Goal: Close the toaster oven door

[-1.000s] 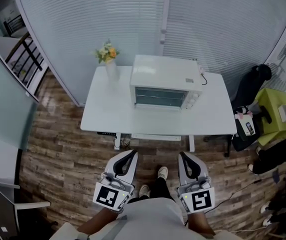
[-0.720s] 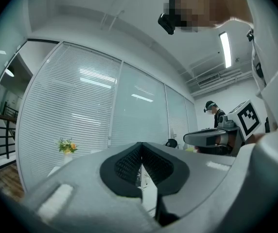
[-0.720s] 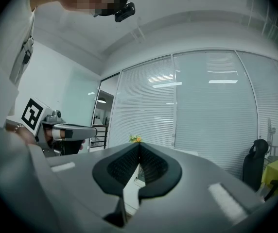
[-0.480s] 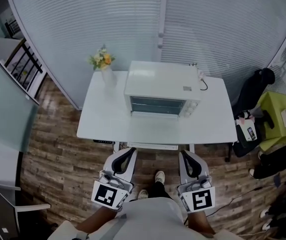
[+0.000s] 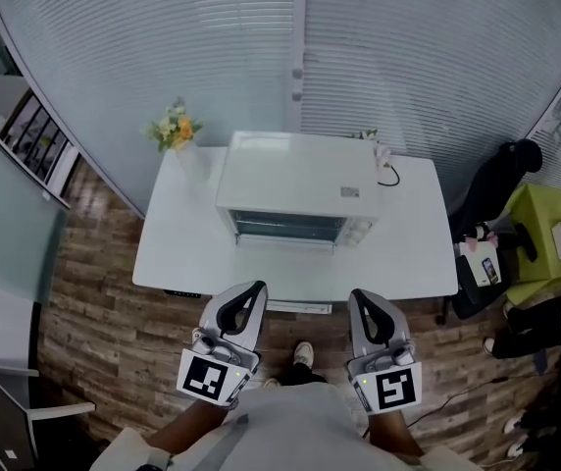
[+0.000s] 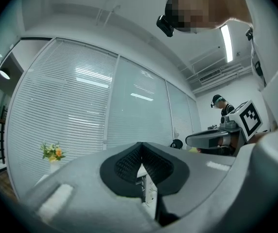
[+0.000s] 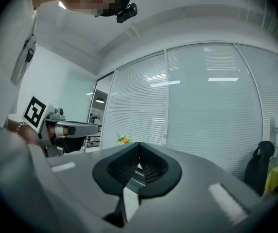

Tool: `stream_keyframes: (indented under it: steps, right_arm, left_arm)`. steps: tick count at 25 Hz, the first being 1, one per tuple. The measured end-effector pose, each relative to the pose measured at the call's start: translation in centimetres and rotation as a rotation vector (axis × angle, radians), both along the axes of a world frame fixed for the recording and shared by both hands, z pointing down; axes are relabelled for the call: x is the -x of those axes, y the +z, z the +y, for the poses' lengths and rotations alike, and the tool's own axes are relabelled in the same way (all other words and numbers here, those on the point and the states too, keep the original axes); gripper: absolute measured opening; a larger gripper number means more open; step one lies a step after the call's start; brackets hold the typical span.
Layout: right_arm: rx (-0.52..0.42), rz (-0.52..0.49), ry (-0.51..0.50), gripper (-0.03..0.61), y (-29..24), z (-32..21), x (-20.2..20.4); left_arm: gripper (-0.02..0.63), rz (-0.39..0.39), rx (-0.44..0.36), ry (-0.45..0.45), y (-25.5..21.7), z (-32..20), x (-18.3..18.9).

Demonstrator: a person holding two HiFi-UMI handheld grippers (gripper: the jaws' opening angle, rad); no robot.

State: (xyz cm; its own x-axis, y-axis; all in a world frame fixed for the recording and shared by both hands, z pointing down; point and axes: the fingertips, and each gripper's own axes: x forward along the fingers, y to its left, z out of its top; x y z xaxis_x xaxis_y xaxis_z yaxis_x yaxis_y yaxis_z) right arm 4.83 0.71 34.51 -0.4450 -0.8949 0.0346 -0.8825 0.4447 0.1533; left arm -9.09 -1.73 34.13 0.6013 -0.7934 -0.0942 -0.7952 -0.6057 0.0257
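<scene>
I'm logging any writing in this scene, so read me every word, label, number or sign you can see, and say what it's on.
No text here can be read.
Grey label on top of the toaster oven: too small to read.
Square markers on the left gripper and right gripper: black-and-white patterns, no letters or numbers.
</scene>
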Motion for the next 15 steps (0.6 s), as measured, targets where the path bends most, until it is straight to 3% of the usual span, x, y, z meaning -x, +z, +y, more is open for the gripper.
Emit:
stream_keyframes:
  steps: [15]
  right_arm:
    - [0.005, -0.034, -0.025, 0.005, -0.2, -6.6, -5.4]
  left_arm:
    - [0.005, -0.008, 0.006, -0.043, 0.6, -6.1, -5.2]
